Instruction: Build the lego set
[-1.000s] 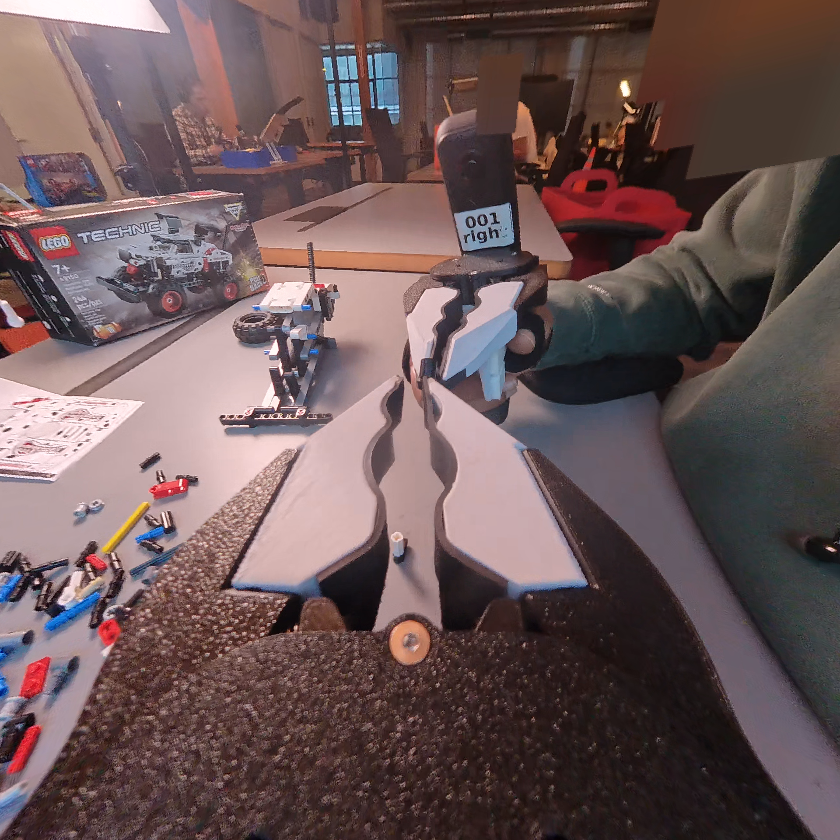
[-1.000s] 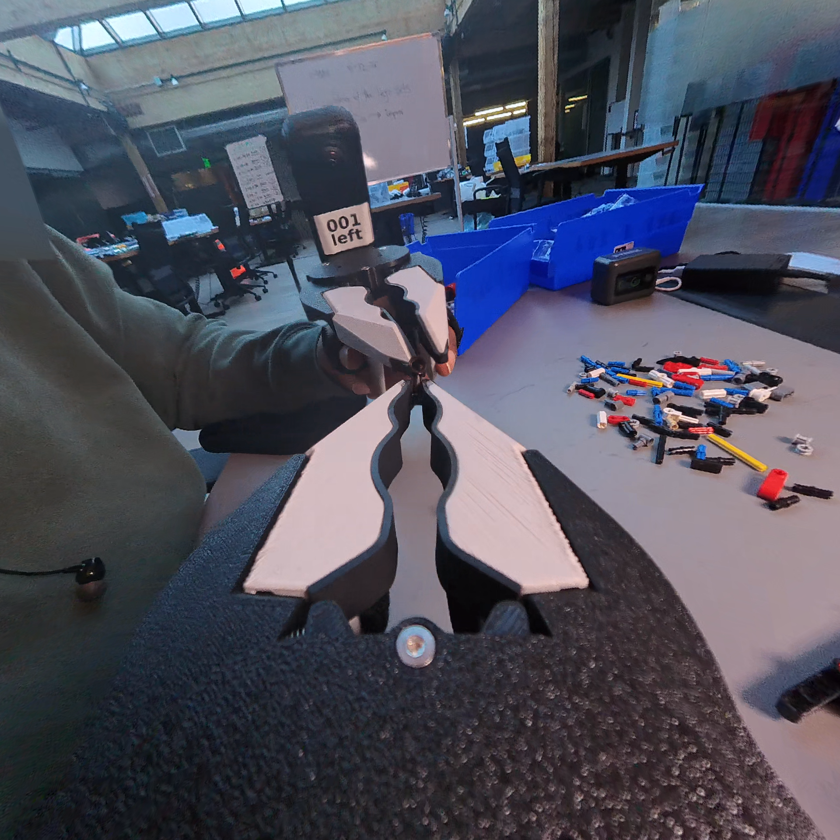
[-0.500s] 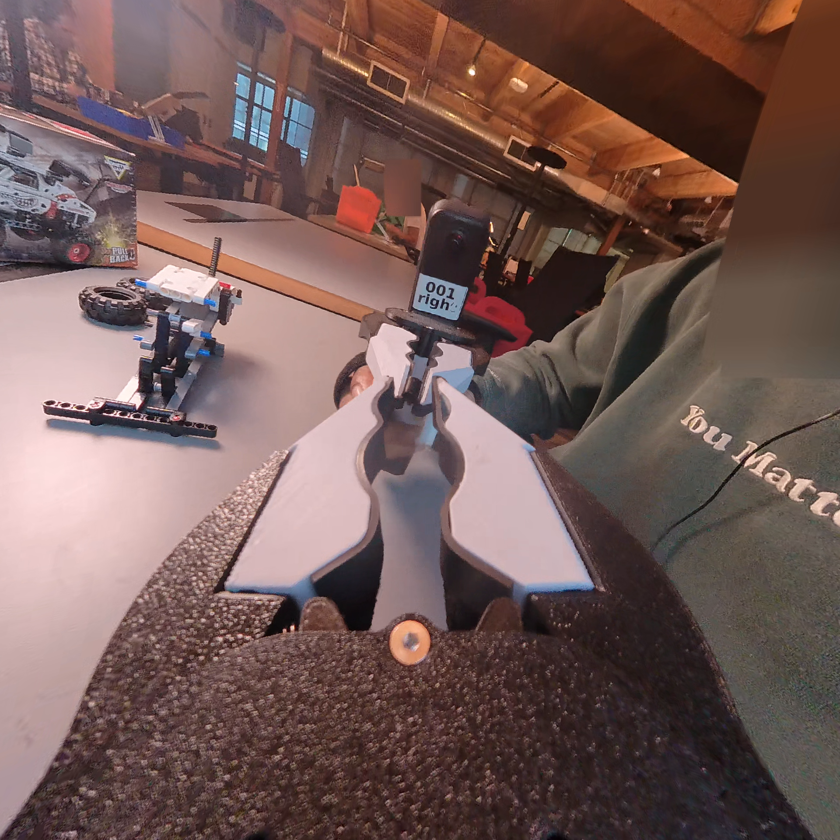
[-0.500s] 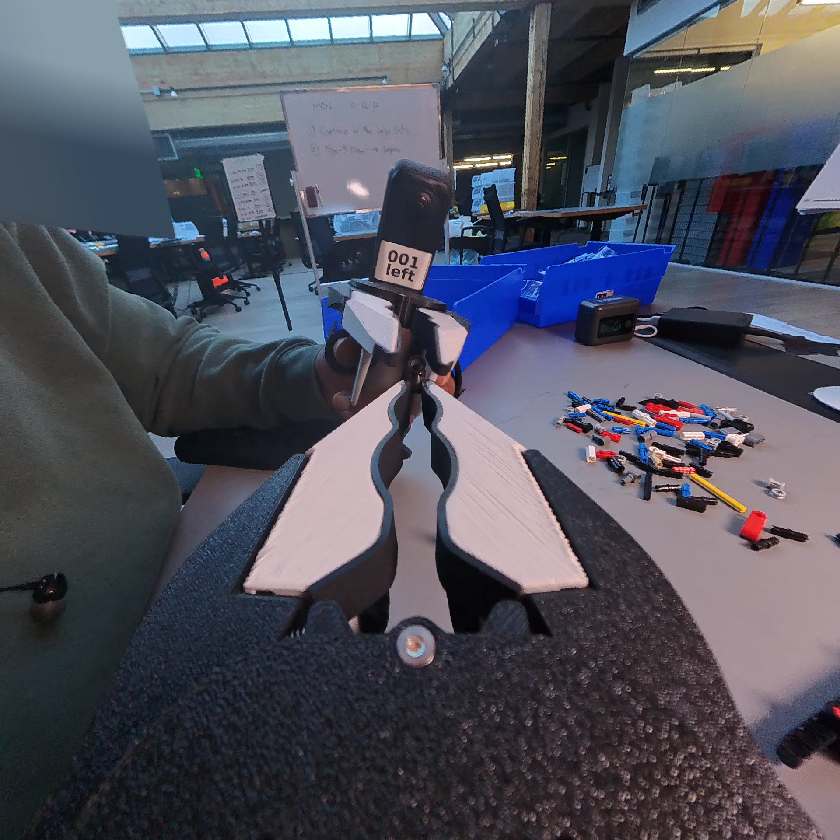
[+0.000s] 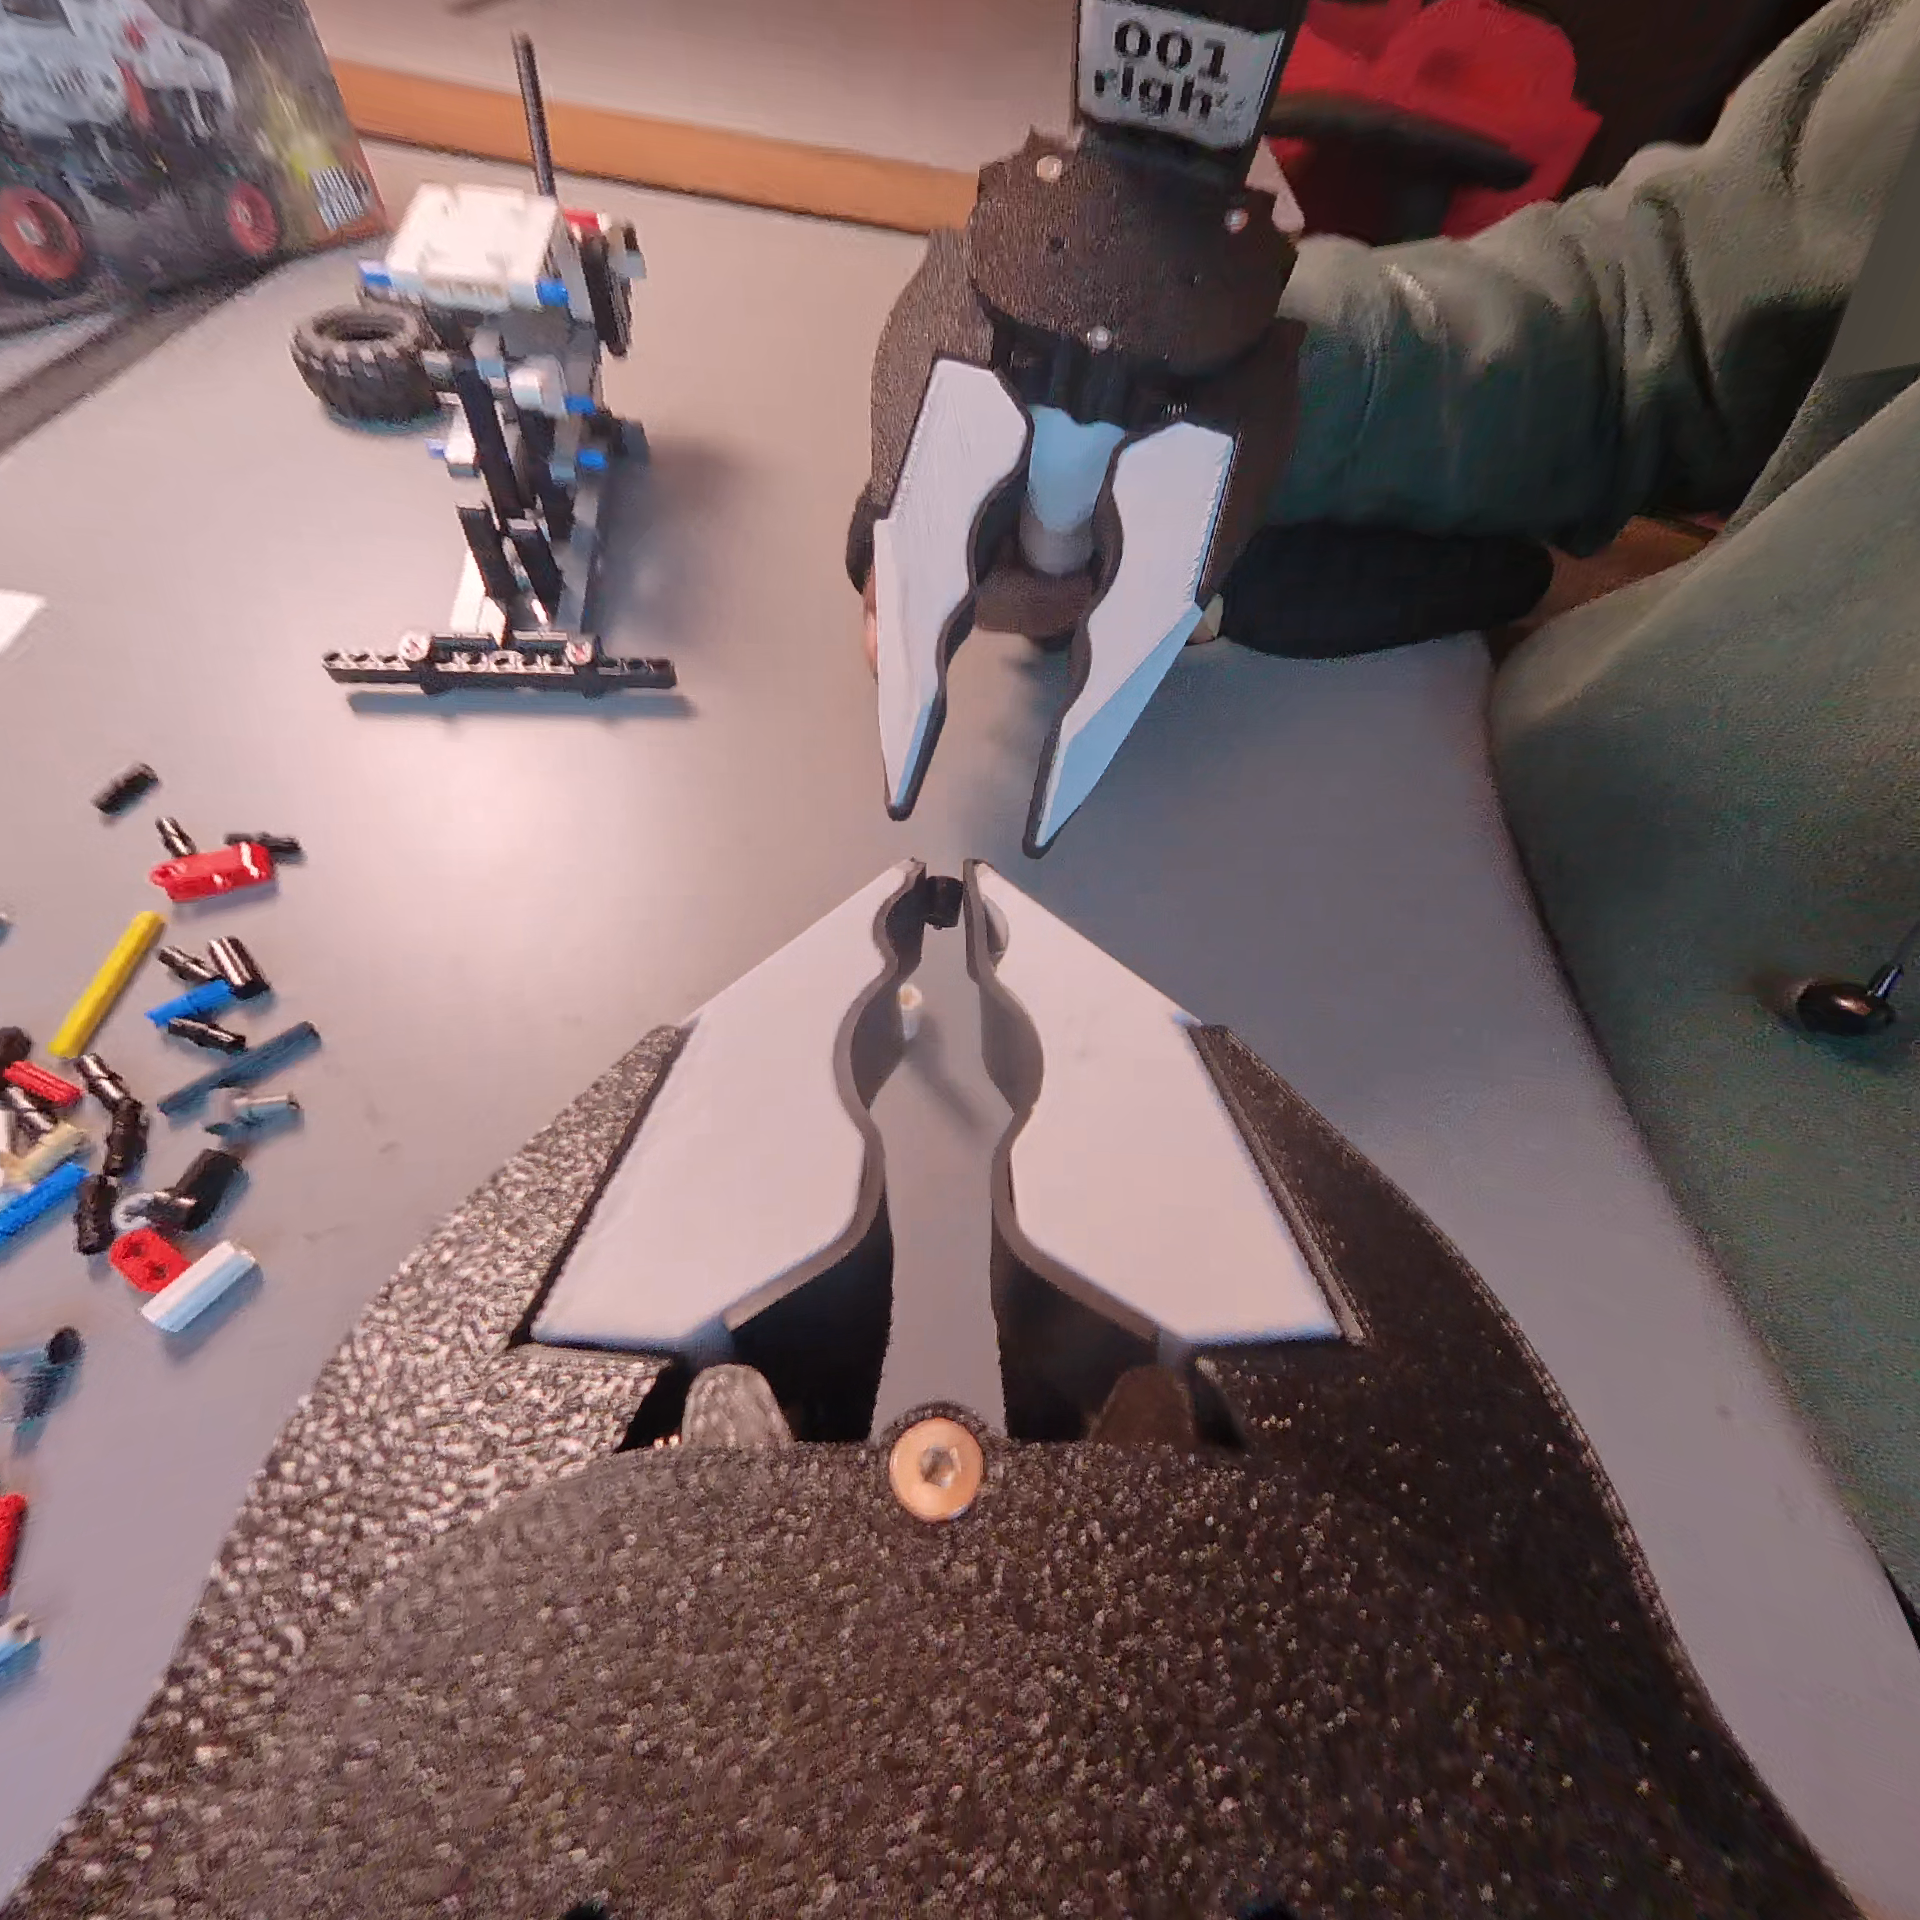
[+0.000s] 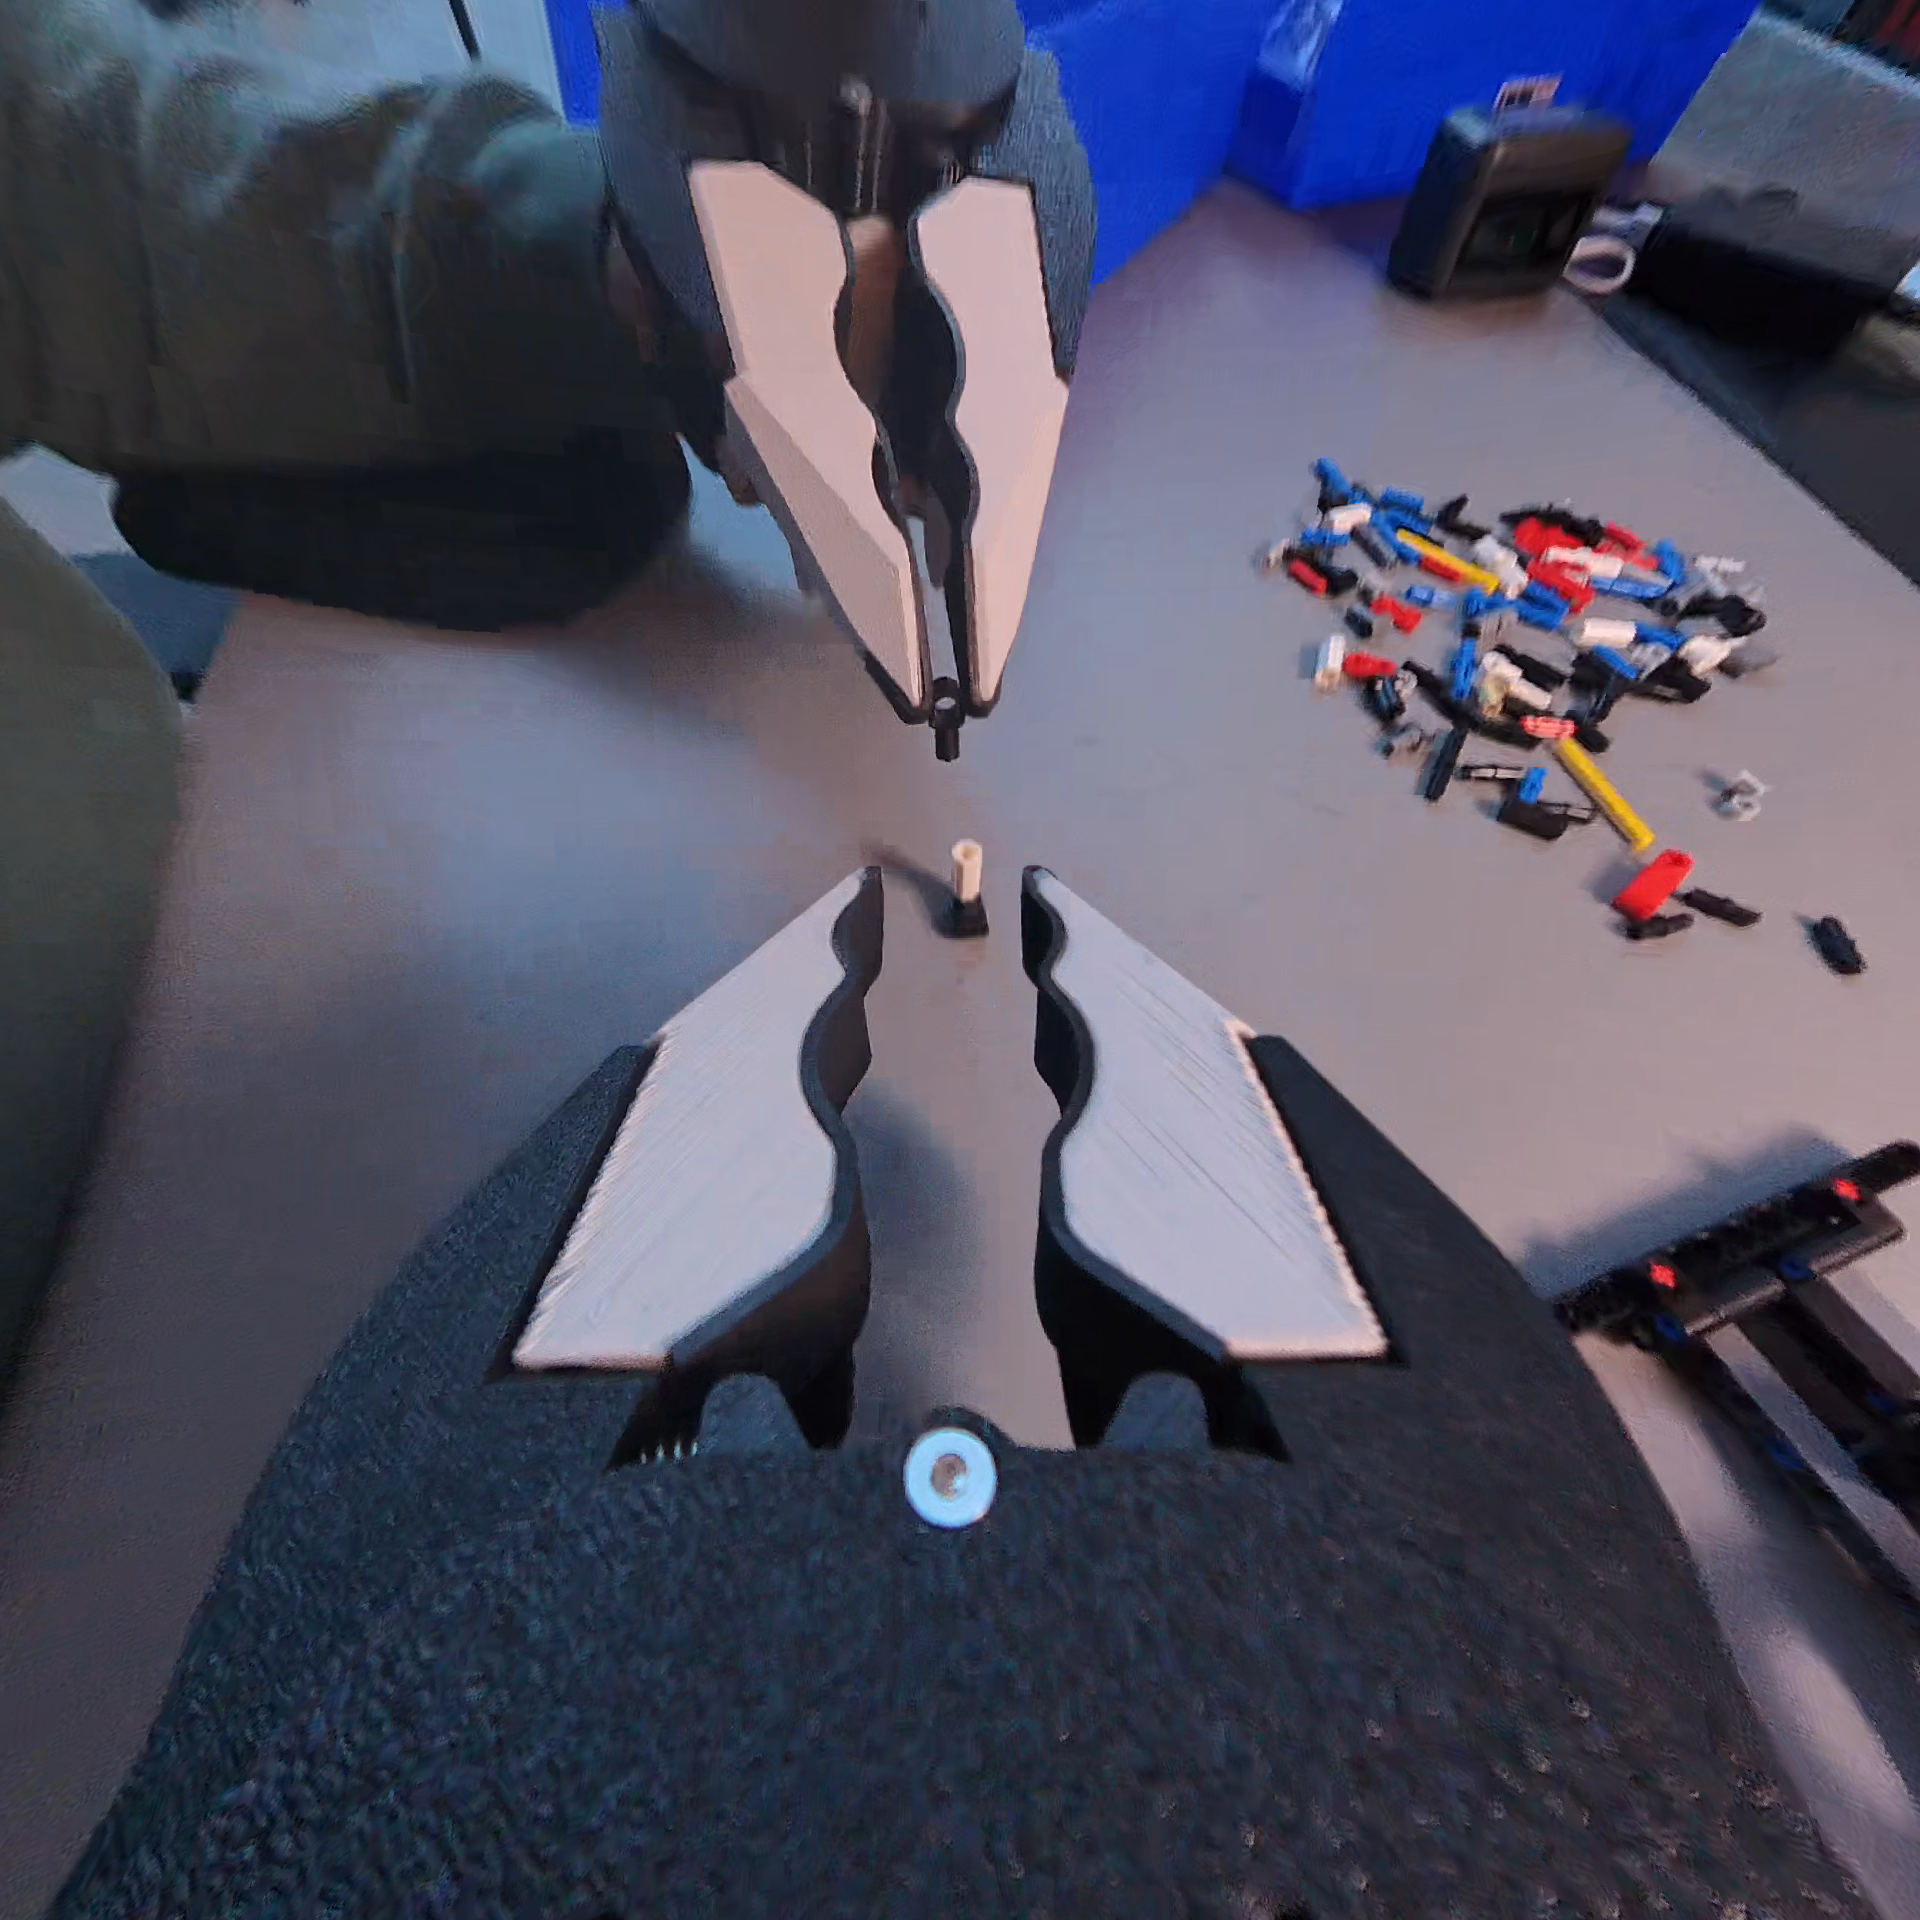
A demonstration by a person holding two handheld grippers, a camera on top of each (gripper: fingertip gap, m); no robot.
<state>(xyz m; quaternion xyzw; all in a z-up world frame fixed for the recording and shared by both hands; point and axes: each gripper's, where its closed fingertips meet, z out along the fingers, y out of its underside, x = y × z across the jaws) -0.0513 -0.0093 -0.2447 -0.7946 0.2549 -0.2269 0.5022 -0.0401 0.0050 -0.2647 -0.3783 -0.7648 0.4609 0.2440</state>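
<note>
Your left tongs (image 5: pixel 943 878) are clenched on a small black connector pin (image 5: pixel 941 900), pinched right at the fingertips; in the right wrist view the same pin (image 6: pixel 945 717) pokes out below the tips of the left tongs (image 6: pixel 948 707), hanging above the tabletop (image 6: pixel 520 831). Your right tongs (image 6: pixel 952 883) are released, the two fingers standing well apart with nothing between them, and they point toward the left tongs tip to tip (seen from the left wrist view, the right tongs (image 5: pixel 966 826) hover just beyond your pin).

On the grey tabletop between the two tools stands a small cream-coloured peg on a black base (image 6: pixel 964 888), upright, just ahead of the right fingertips; it also shows through the gap of the left tongs (image 5: pixel 910 1010).

The partly built lego chassis (image 5: pixel 514 436) sits farther out to the left of the left wrist view, white and black with blue pins, resting on a long black beam (image 5: pixel 499 665), with a loose black tyre (image 5: pixel 358 358) touching its far side. Its end (image 6: pixel 1766 1278) shows at the right edge of the right wrist view. The loose lego pieces (image 5: pixel 135 1091) lie scattered at the left (red, blue, black, one yellow axle (image 5: pixel 104 982)); the same heap (image 6: pixel 1517 634) is well apart to the right of your right tongs. The set's box (image 5: pixel 156 135) stands at the far left corner.
</note>
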